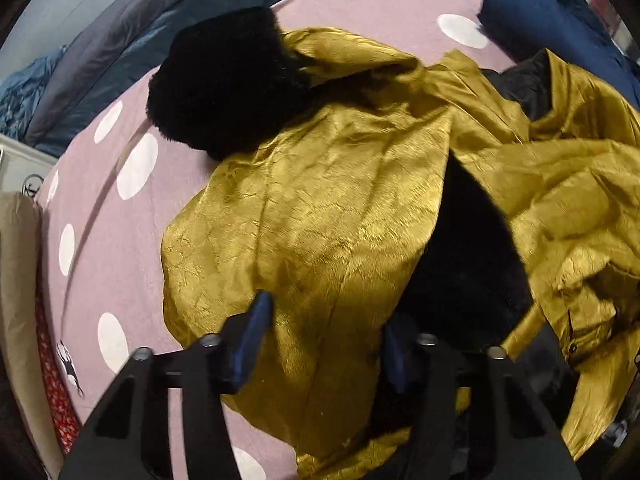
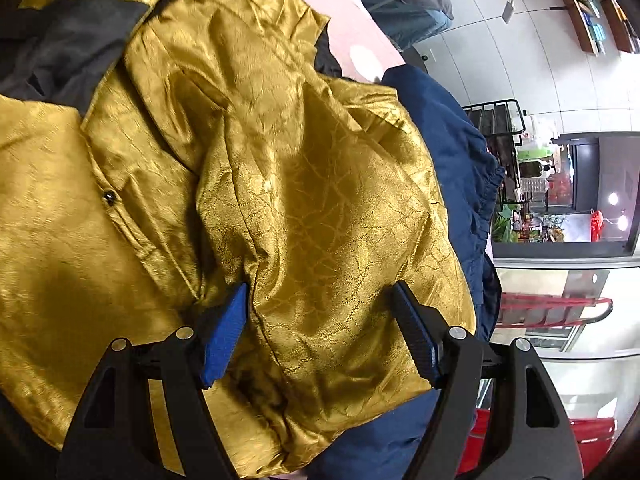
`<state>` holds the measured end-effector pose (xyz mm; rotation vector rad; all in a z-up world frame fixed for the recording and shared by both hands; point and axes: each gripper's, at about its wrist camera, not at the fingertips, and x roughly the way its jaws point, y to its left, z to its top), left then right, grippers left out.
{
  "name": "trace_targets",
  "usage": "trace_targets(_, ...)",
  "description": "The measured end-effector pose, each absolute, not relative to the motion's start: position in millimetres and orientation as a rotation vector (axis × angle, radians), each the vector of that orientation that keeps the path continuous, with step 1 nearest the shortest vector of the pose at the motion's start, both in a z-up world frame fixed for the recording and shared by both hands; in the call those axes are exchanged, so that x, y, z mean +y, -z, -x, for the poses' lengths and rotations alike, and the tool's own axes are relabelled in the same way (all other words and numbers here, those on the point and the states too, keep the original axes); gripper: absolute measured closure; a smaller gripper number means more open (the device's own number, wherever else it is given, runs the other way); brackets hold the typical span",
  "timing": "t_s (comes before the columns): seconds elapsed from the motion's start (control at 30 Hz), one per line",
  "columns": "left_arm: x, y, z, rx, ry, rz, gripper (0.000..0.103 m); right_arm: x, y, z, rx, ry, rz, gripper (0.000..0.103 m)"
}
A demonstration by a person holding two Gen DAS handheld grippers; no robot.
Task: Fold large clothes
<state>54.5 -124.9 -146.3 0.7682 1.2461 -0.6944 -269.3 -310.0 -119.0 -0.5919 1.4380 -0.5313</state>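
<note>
A crumpled gold satin garment (image 1: pixel 328 184) with a black furry cuff (image 1: pixel 224 84) and black lining (image 1: pixel 464 264) lies on the bed. My left gripper (image 1: pixel 326 328) points down onto its near edge. Its blue pads stand apart, with gold cloth between them and no visible pinch. In the right wrist view the same gold garment (image 2: pixel 304 184) fills the frame, and a small dark button (image 2: pixel 109 197) shows on its placket. My right gripper (image 2: pixel 320 312) is open, its blue pads straddling a bulging fold of gold cloth.
The bed has a pink sheet with white dots (image 1: pixel 112 216). A navy garment (image 1: pixel 552 20) lies at the far right of the bed, and in the right wrist view the navy cloth (image 2: pixel 448 152) sits under the gold one. A blue-grey duvet (image 1: pixel 100 64) is bunched at the far left. Beyond the bed's right edge is a room with shelves (image 2: pixel 520 184).
</note>
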Motion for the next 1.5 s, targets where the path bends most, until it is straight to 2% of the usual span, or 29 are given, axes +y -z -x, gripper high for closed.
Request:
trace_targets(0.03, -121, 145, -59, 1.242, 0.683, -0.769, 0.076, -311, 118, 269, 1.435, 0.538, 0.584, 0.045)
trace_targets(0.07, -120, 144, -63, 1.240, 0.671, -0.768, 0.088, -316, 118, 268, 1.434, 0.551, 0.571, 0.057)
trace_targets(0.1, -116, 143, -68, 1.240, 0.660, -0.758, 0.089, -321, 116, 268, 1.431, 0.562, 0.547, 0.070)
trace_targets(0.2, -96, 129, -91, 1.235, 0.613, -0.646, 0.093, -339, 101, 266, 1.394, 0.580, 0.417, 0.085)
trace_targets(0.33, -41, 97, -127, 1.199, 0.510, -0.483, 0.095, -373, 58, 266, 1.264, 0.635, 0.214, 0.090)
trace_targets(0.47, 10, 75, -147, 1.206, 0.443, -0.375, 0.095, -396, 18, 264, 1.146, 0.707, 0.138, 0.093)
trace_targets(0.67, 76, 40, -155, 1.114, 0.279, -0.250, 0.095, -425, -37, 263, 0.972, 0.779, 0.022, 0.095)
trace_targets(0.93, 129, 25, -188, 1.052, 0.096, -0.150, 0.095, -466, -59, 249, 0.823, 0.806, -0.117, 0.099)
trace_targets(1.03, 120, 42, -200, 1.106, 0.085, -0.206, 0.090, -490, -43, 237, 0.850, 0.825, -0.198, 0.099)
trace_targets(1.1, 118, 53, -200, 1.153, 0.087, -0.208, 0.073, -507, -21, 231, 0.909, 0.839, -0.324, 0.098)
trace_targets(1.13, 124, 58, -197, 1.156, 0.085, -0.200, 0.048, -512, -9, 230, 0.961, 0.848, -0.379, 0.098)
trace_targets(1.17, 125, 60, -192, 1.159, 0.079, -0.188, 0.022, -513, -1, 232, 0.977, 0.855, -0.418, 0.093)
trace_targets(1.2, 127, 60, -188, 1.152, 0.083, -0.174, 0.017, -511, 5, 237, 0.977, 0.857, -0.456, 0.079)
trace_targets(1.23, 129, 61, -181, 1.137, 0.097, -0.148, 0.016, -509, 11, 243, 0.982, 0.852, -0.482, 0.065)
trace_targets(1.27, 133, 62, -176, 1.144, 0.111, -0.128, 0.016, -507, 15, 249, 0.988, 0.856, -0.493, 0.031)
trace_targets(1.3, 137, 68, -171, 1.173, 0.125, -0.112, 0.016, -502, 18, 258, 0.974, 0.868, -0.495, 0.025)
trace_targets(1.4, 148, 74, -157, 1.200, 0.119, -0.108, 0.015, -487, 21, 284, 0.963, 0.846, -0.487, 0.025)
trace_targets(1.5, 162, 75, -147, 1.207, 0.098, -0.072, 0.011, -481, 27, 306, 0.996, 0.885, -0.458, 0.024)
